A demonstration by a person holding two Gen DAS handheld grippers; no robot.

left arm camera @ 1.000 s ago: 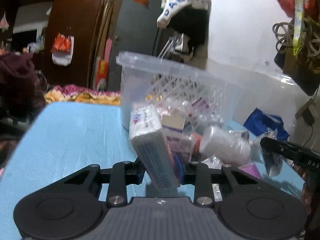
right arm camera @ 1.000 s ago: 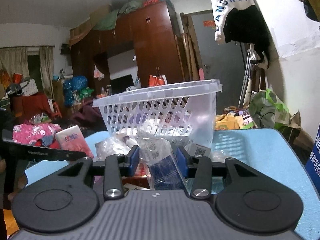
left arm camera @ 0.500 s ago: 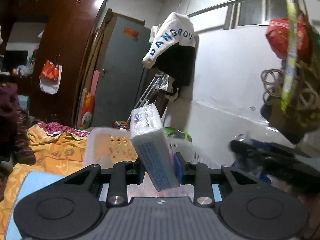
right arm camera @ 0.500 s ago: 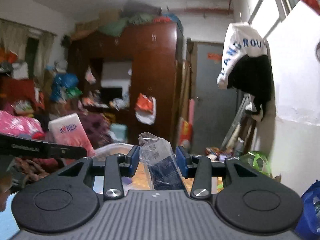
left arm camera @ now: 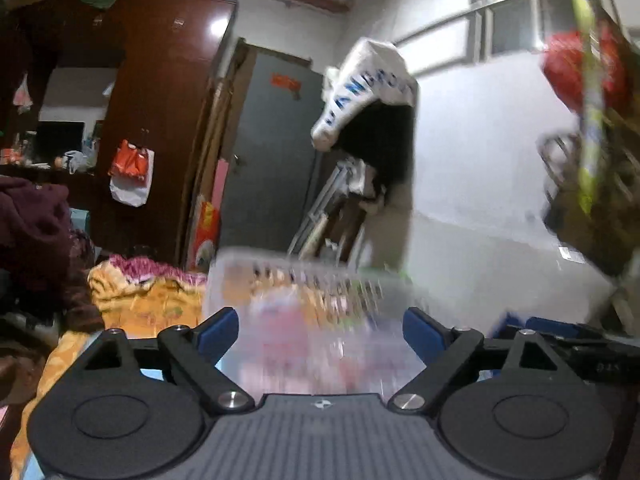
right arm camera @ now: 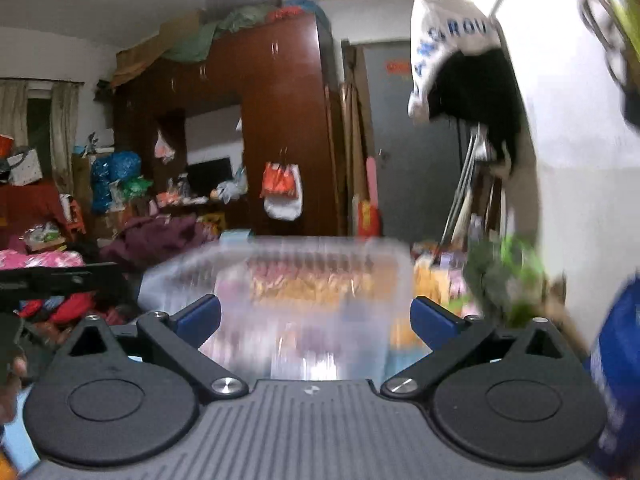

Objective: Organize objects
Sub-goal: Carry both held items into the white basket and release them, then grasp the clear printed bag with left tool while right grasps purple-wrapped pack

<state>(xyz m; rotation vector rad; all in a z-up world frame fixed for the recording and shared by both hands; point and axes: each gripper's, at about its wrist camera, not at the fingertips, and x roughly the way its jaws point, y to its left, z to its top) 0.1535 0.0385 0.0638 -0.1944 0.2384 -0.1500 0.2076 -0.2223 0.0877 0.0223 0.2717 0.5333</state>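
A clear plastic basket point(left arm camera: 304, 280) with slotted walls lies just ahead of and below my left gripper point(left arm camera: 320, 332), blurred by motion, with colourful packets inside. My left jaws are opening wide with nothing between them. In the right wrist view the same basket point(right arm camera: 320, 264) sits in front of my right gripper point(right arm camera: 316, 316), whose jaws are also opening, spread wide and empty. The tissue pack and the blue packet that I held are not distinguishable in the blur inside the basket. The other gripper's black body point(right arm camera: 52, 276) shows at the left edge.
A dark wooden wardrobe point(right arm camera: 280, 128) and a grey door point(left arm camera: 272, 152) stand behind. A white and black garment point(left arm camera: 368, 92) hangs on the white wall at the right. Orange bedding point(left arm camera: 140, 300) lies left of the basket. A blue bag point(right arm camera: 616, 360) is at the right edge.
Both grippers rose above the basket and went from shut to wide open. The tissue pack left the left jaws and the blue wrapped packet left the right jaws.
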